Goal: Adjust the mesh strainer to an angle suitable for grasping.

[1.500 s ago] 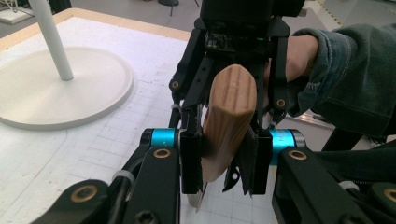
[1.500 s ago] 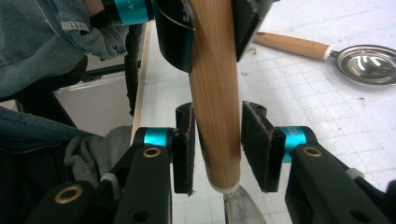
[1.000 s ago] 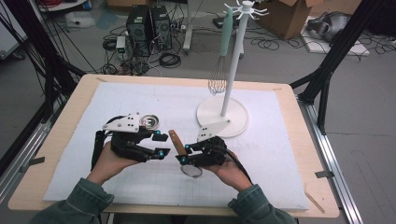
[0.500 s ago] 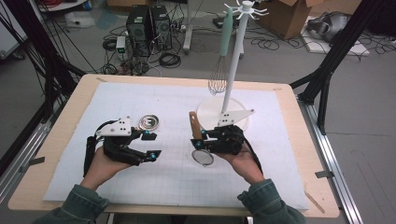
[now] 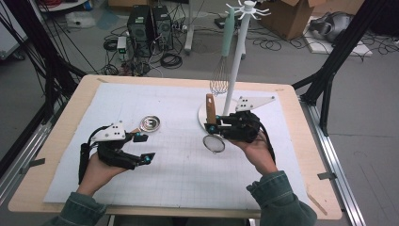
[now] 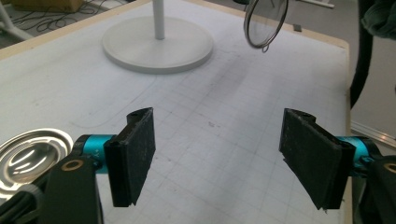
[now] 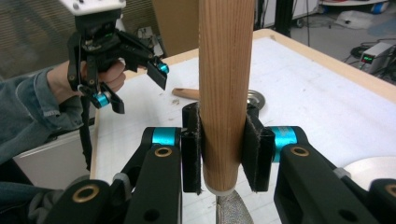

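Note:
A strainer with a wooden handle (image 5: pixel 210 106) (image 7: pixel 225 70) stands upright in my right gripper (image 5: pixel 214 128) (image 7: pixel 223 149), which is shut on the handle's lower end. Its round mesh bowl (image 5: pixel 214 143) (image 6: pixel 265 21) hangs below the jaws, above the mat. This is just in front of the white stand's base (image 5: pixel 203 117) (image 6: pixel 156 44). My left gripper (image 5: pixel 145 148) (image 6: pixel 219 158) (image 7: pixel 137 88) is held open at the left with nothing between its pads, a little above the mat.
A small shiny metal dish (image 5: pixel 150 124) (image 6: pixel 28 154) (image 7: pixel 256 98) lies just beyond the left gripper, a short wooden stub (image 7: pixel 187 93) beside it. A whisk (image 5: pixel 221 77) with a mint handle hangs from the stand's pole (image 5: pixel 237 52). A white gridded mat (image 5: pixel 188 179) covers the table.
The two grippers have drawn apart. The right one carried the strainer right, toward the stand base, turning its handle upright. The left one pulled back to the left, open.

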Demonstrator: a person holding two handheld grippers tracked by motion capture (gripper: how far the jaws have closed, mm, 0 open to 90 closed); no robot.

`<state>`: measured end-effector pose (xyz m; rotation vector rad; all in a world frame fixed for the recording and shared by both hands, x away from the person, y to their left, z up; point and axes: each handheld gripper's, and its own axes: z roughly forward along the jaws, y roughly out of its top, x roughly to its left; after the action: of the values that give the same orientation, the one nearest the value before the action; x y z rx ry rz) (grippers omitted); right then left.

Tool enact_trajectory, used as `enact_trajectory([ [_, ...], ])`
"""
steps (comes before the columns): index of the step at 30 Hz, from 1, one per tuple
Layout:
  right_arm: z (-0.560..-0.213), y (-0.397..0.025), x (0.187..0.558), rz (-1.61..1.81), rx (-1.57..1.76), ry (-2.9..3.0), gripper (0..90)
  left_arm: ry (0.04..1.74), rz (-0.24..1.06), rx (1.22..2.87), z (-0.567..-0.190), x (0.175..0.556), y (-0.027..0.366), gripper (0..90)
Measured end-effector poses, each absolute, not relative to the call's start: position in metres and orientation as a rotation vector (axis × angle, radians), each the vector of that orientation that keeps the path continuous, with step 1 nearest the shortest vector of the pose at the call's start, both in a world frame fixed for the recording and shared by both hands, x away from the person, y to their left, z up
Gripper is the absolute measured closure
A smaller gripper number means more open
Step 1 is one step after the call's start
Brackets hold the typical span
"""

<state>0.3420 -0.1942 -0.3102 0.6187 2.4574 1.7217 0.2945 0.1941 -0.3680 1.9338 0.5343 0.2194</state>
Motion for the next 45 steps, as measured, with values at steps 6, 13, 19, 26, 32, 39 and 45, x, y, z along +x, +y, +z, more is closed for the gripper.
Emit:
enact_trajectory([
  [6, -0.301, -0.200, 0.349, 1.718, 0.631, 2.437, 72.3, 0.551, 0.237, 1.933, -0.371, 0.295, 0.199, 25.5],
  [13, -0.289, -0.205, 0.358, 1.725, 0.646, 2.410, 72.3, 0.579, 0.259, 1.942, -0.375, 0.296, 0.205, 21.5],
  [19, -0.279, -0.209, 0.365, 1.739, 0.650, 2.381, 72.3, 0.601, 0.243, 1.953, -0.379, 0.299, 0.208, 17.7],
  [26, -0.269, -0.217, 0.373, 1.768, 0.673, 2.344, 72.3, 0.610, 0.248, 1.957, -0.381, 0.300, 0.209, 15.5],
  [32, -0.258, -0.221, 0.380, 1.772, 0.682, 2.324, 72.3, 0.616, 0.257, 1.963, -0.382, 0.300, 0.210, 12.9],
  [39, -0.241, -0.222, 0.386, 1.765, 0.693, 2.293, 72.3, 0.619, 0.246, 1.957, -0.383, 0.301, 0.210, 12.3],
  [45, -0.228, -0.222, 0.393, 1.767, 0.702, 2.268, 72.3, 0.617, 0.247, 1.955, -0.382, 0.301, 0.210, 12.2],
])
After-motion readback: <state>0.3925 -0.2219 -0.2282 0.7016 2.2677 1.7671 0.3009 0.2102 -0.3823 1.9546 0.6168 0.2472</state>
